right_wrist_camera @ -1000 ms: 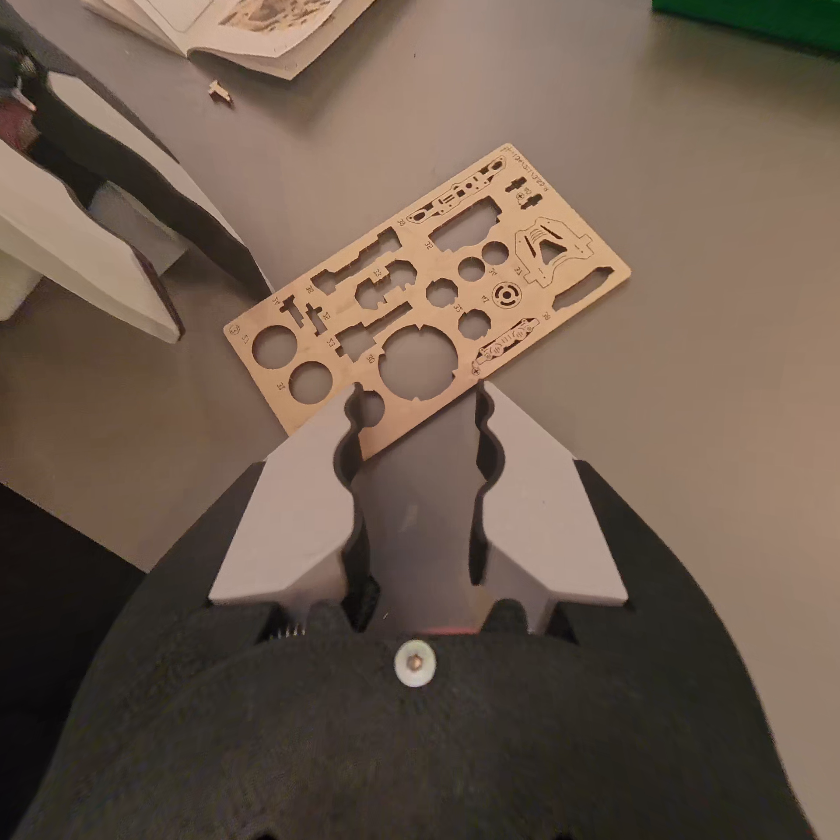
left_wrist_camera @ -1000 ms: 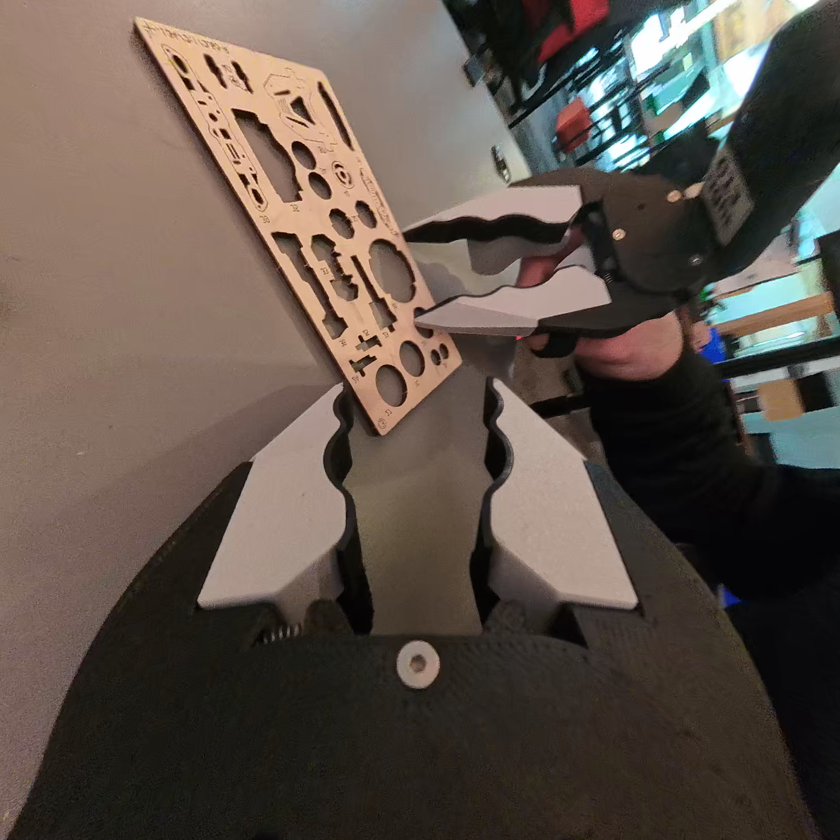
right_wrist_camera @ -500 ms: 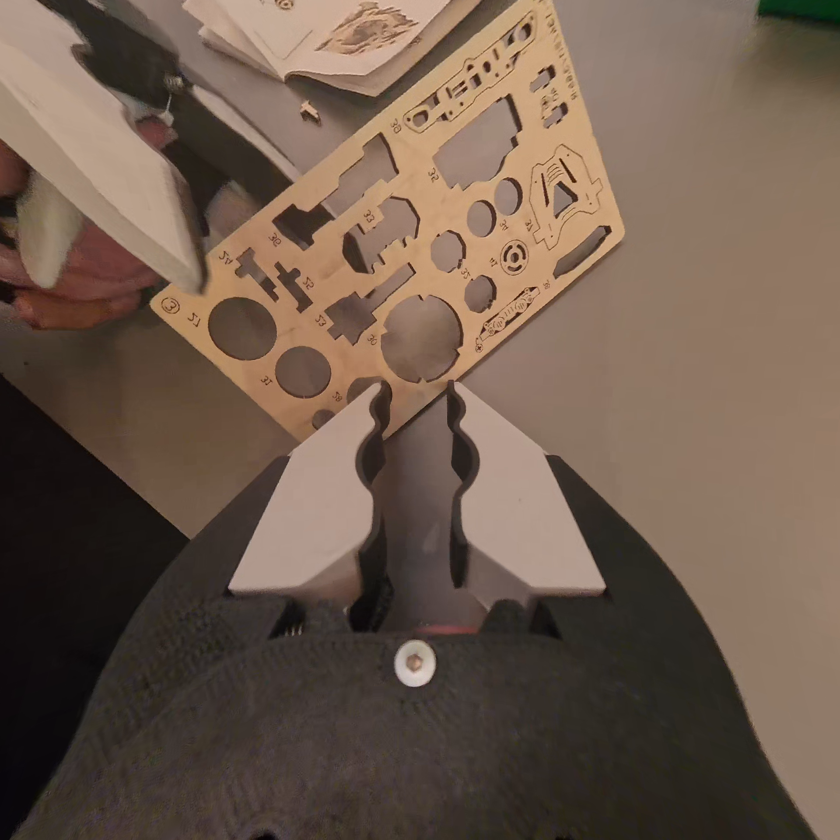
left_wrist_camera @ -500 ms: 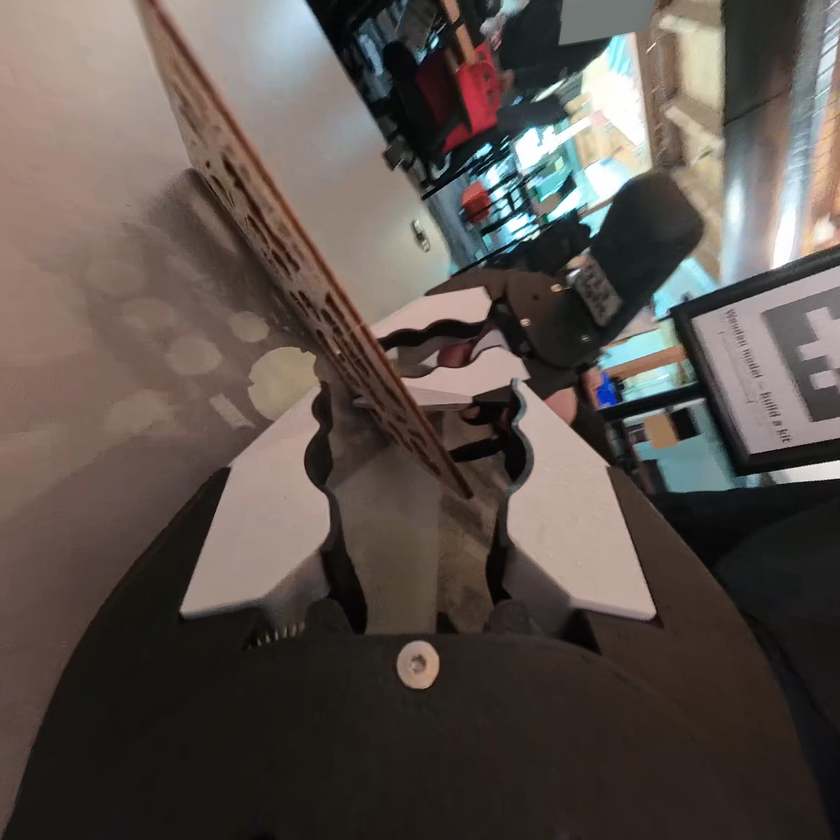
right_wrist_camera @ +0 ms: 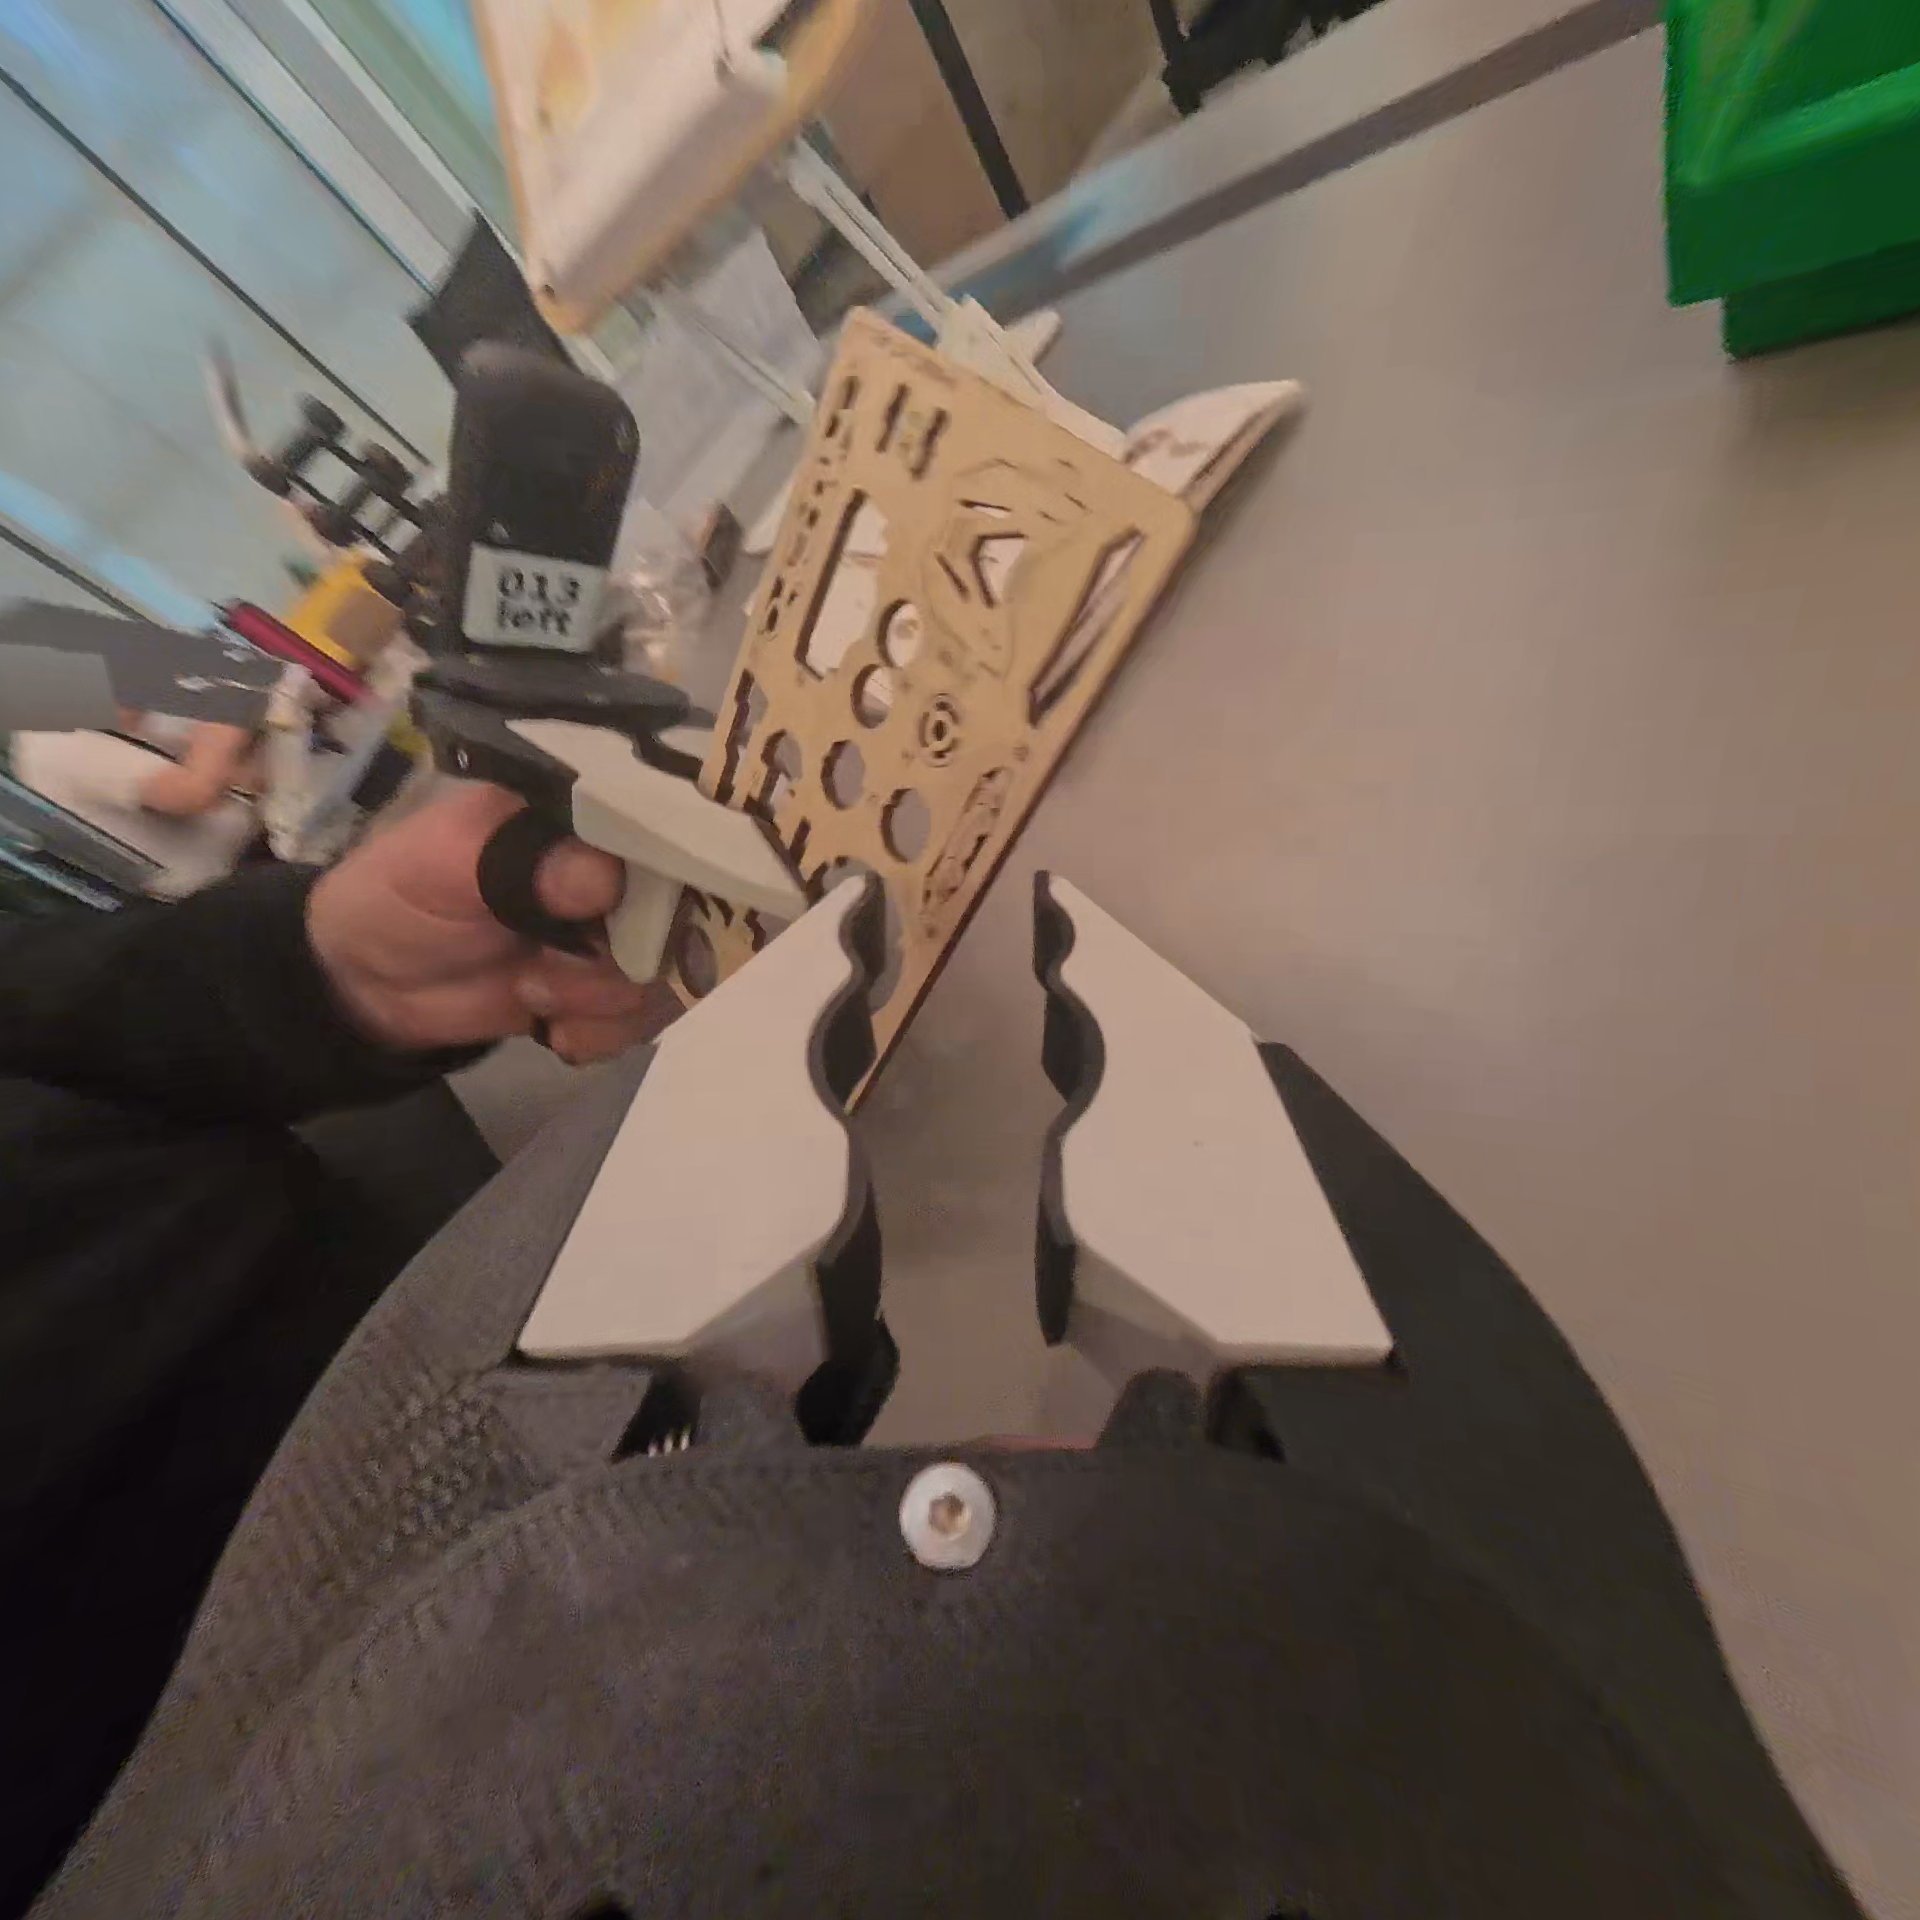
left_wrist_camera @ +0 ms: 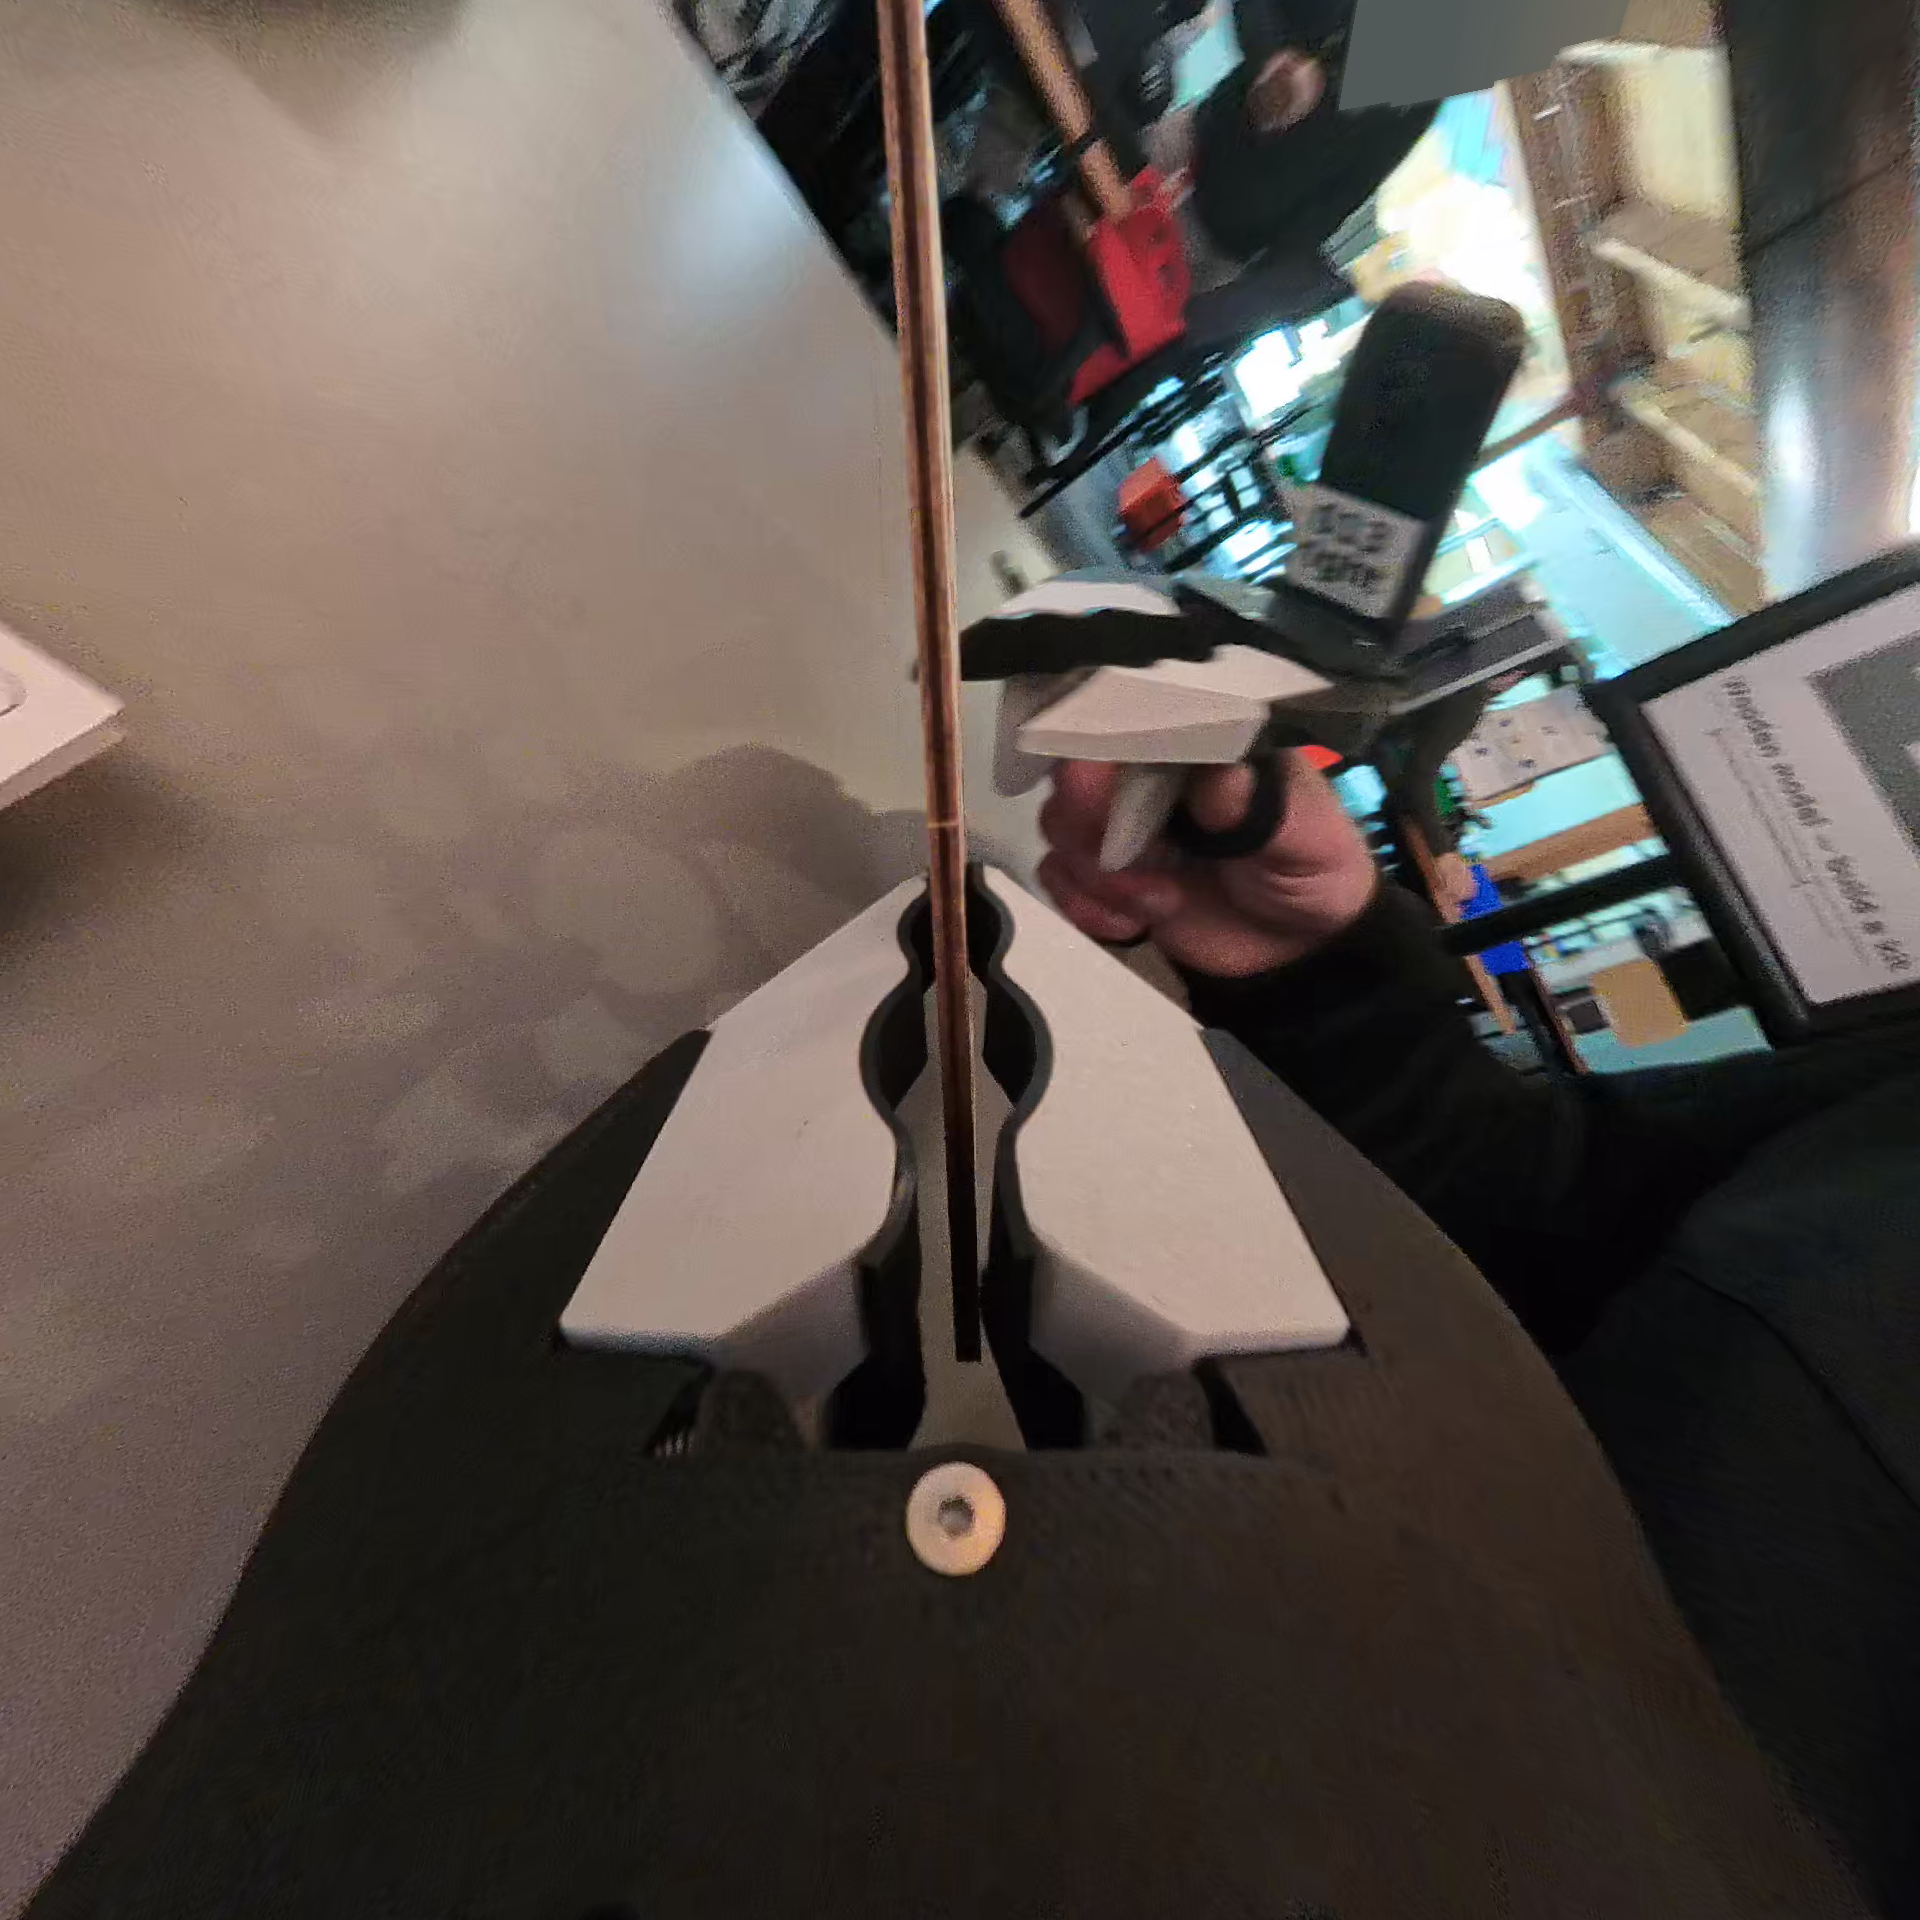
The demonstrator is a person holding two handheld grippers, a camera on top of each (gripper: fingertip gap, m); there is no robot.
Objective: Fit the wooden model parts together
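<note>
- Two grippers show in each view, both carried by a person in dark sleeves.
- In the left wrist view the left gripper [left_wrist_camera: 948, 914] fills the lower half of the frame, its pale fingers [left_wrist_camera: 790, 1132] pressed together on the wooden sheet [left_wrist_camera: 928, 416], which is seen edge-on.
- That edge runs as a thin brown line from between the fingers straight up to the top of the frame, just left of centre.
- Right of the sheet, at mid-height, the right gripper [left_wrist_camera: 997, 675] points its tips toward the sheet; whether it touches it cannot be told from here.
- A hand [left_wrist_camera: 1216, 883] grips its handle below.
- In the right wrist view the sheet [right_wrist_camera: 966, 665] stands tilted in the centre of the frame, its face full of cut-out holes and slots, above the grey bench [right_wrist_camera: 1507, 727].
- Here the right gripper [right_wrist_camera: 948, 894] has its fingers [right_wrist_camera: 1153, 1143] apart; the sheet's lower corner sits in the gap, against the left finger, with clear space to the other.
- At centre left the left gripper [right_wrist_camera: 727, 821] clamps the sheet's near edge, held by a hand [right_wrist_camera: 436, 925].
- An open booklet [right_wrist_camera: 1205, 436] lies on the bench behind the sheet.
- A green box [right_wrist_camera: 1808, 166] sits in the upper right corner.
</note>
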